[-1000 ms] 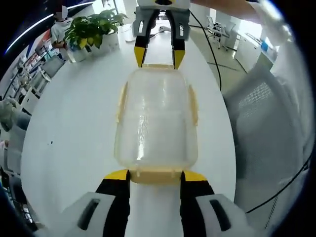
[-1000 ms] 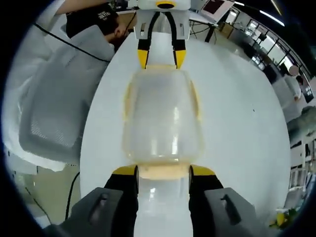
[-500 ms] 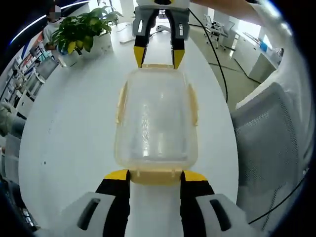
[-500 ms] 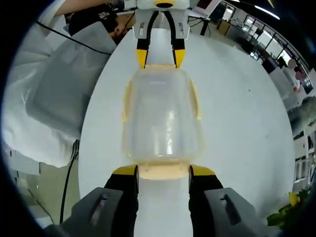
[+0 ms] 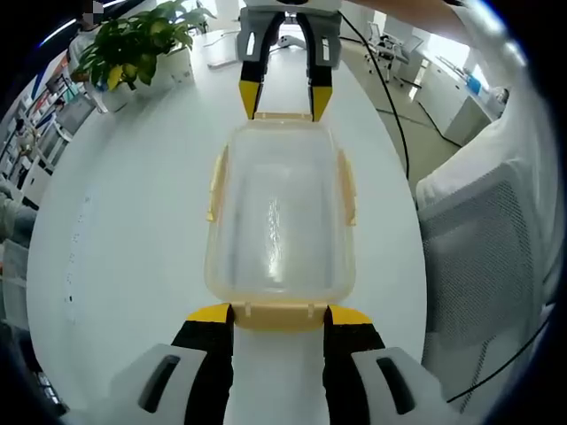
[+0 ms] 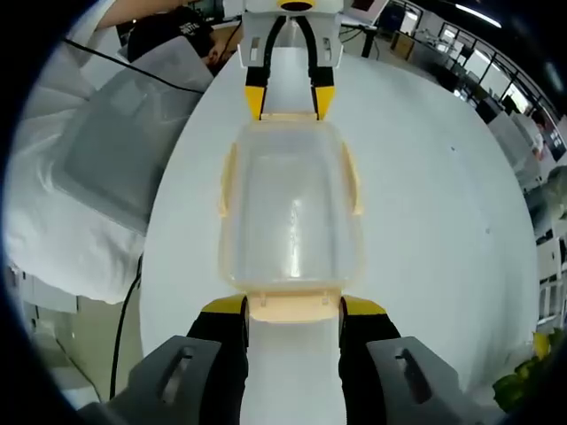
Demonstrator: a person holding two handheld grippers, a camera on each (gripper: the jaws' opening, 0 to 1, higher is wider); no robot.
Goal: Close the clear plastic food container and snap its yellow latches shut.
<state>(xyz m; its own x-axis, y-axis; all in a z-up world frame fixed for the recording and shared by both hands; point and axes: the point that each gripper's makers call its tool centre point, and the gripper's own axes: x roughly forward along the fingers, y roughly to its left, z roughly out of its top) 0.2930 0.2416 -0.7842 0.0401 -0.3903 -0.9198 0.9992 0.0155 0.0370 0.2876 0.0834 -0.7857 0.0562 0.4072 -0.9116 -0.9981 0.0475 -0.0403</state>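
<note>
Container point(image 5: 280, 221) lies lengthwise between both grippers, end latches seemingly at their jaws.

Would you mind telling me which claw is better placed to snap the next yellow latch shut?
Neither clearly: the left claw and right claw each straddle an end latch of the container, jaws open.

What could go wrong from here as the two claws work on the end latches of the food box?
1. Each claw, left and right, stands open astride an end latch; a tip could slip off it.
2. The box stands loose on the smooth white table, so uneven pushing from the ends may slide or tip it.
3. The side latches look unsnapped, so the lid may lift.
</note>
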